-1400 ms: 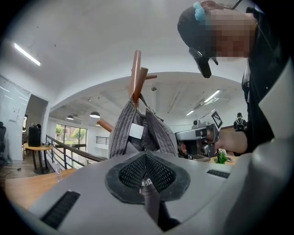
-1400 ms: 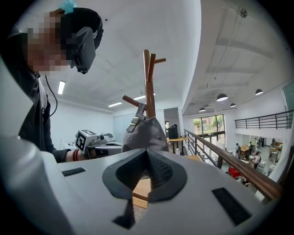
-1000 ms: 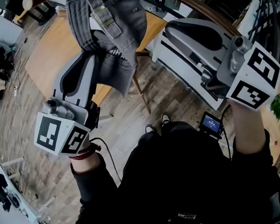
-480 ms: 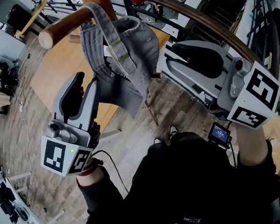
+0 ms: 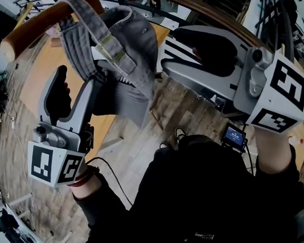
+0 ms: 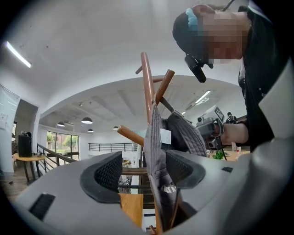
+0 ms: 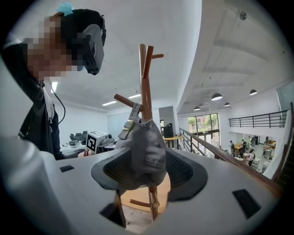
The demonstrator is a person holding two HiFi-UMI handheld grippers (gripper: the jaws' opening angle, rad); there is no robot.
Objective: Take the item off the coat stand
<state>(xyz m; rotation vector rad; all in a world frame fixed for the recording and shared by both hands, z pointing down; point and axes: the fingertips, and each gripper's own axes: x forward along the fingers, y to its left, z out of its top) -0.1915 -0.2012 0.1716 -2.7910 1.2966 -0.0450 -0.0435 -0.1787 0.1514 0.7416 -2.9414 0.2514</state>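
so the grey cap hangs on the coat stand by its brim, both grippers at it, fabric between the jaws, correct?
Not the brim. The grey cap hangs by its back strap, looped over a wooden peg of the coat stand, as the head view shows. The rest stands: left gripper and right gripper are both at it, jaws opening, cap fabric between them.

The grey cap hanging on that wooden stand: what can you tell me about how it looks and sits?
The cap is grey, denim-like cloth with stitched seams, small eyelets and a white label inside. Its back strap, which carries a pale buckle, loops over a wooden peg of the coat stand, so the cap hangs limp below it. It sits between the opening jaws of the left gripper and the right gripper; neither clamps it.
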